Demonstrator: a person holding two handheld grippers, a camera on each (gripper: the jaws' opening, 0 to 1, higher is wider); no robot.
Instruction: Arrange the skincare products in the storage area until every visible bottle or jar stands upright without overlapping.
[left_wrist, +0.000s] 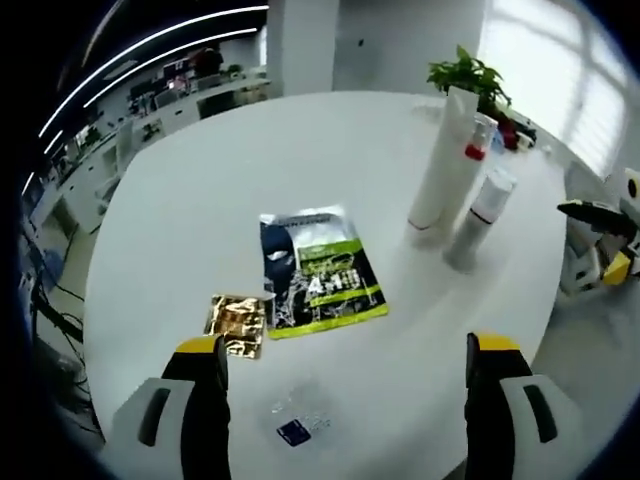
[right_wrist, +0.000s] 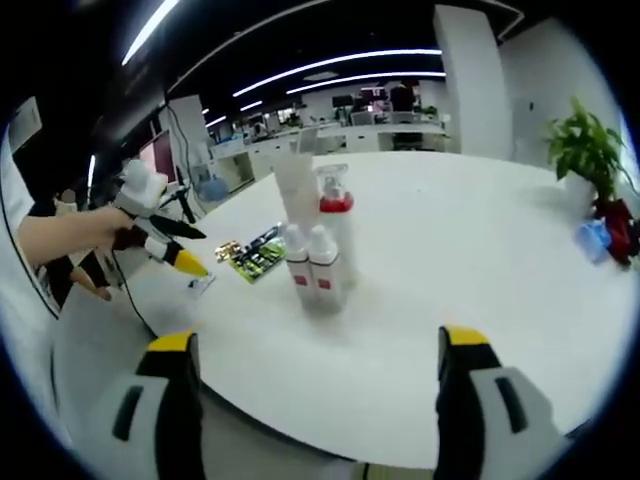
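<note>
Both grippers, left (left_wrist: 345, 365) and right (right_wrist: 312, 365), have jaws spread and hold nothing. On the table (left_wrist: 200, 200), bottles (right_wrist: 312, 262) stand upright near a green packet (left_wrist: 318, 270).

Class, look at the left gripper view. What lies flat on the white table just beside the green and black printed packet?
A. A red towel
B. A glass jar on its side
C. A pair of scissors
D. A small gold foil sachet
D: a small gold foil sachet lies flat against the edge of the green and black packet on the white table.
</note>
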